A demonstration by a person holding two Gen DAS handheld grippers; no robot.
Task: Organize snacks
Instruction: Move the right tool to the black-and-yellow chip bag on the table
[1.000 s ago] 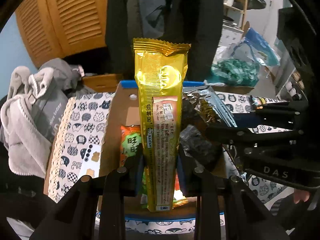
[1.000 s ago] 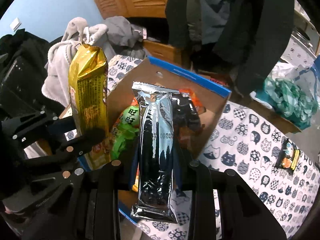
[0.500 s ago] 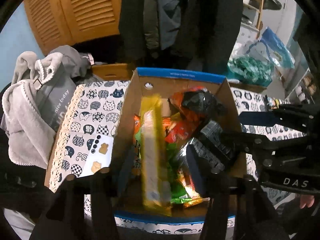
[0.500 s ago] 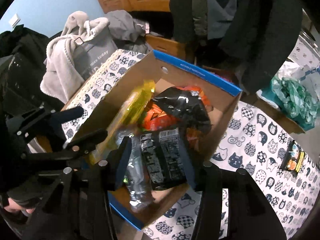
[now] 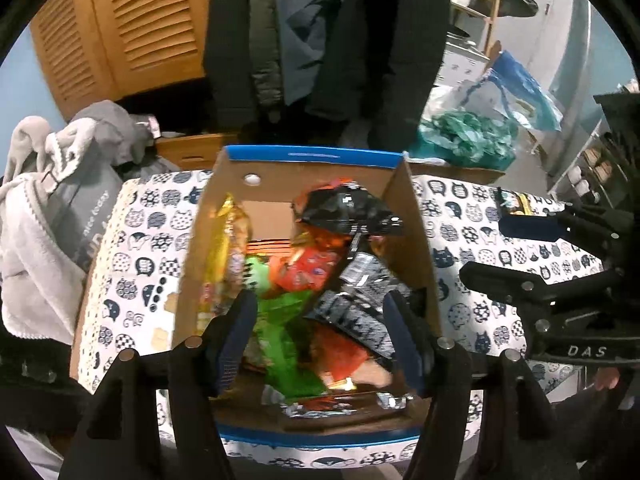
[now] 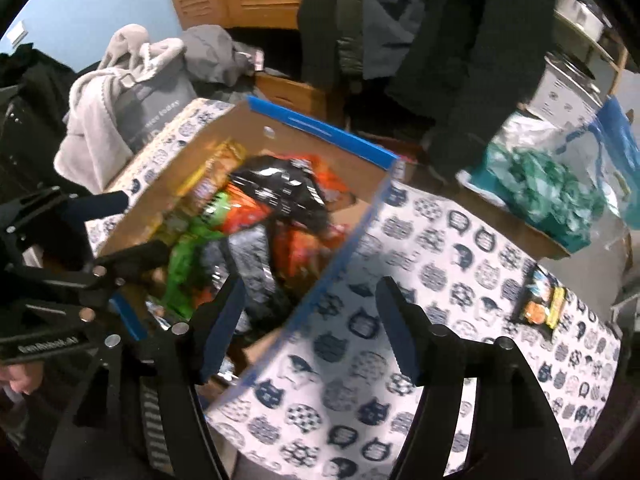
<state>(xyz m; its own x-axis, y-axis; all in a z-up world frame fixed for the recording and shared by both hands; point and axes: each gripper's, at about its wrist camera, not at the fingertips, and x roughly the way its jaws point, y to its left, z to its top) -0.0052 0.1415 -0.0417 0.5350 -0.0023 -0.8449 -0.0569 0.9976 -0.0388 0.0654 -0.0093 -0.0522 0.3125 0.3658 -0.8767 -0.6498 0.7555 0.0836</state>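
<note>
A cardboard box with a blue rim stands on the table, full of snack packets. The gold packet lies along the box's left wall. The silver-black packet lies at the right among green, orange and black packets. My left gripper hovers over the box's near end, its jaws opening, with nothing gripped. My right gripper is above the box's right wall, its jaws also opening and empty. From there the gold packet and the silver-black packet show inside the box.
A small dark snack packet lies on the cat-patterned tablecloth to the right of the box. Grey clothes are piled at the left. A green plastic bag sits behind the table. Dark coats hang at the back.
Both grippers have opened and let go. The gold packet and the silver-black packet have dropped into the box. The right gripper has shifted right, over the box's wall.
</note>
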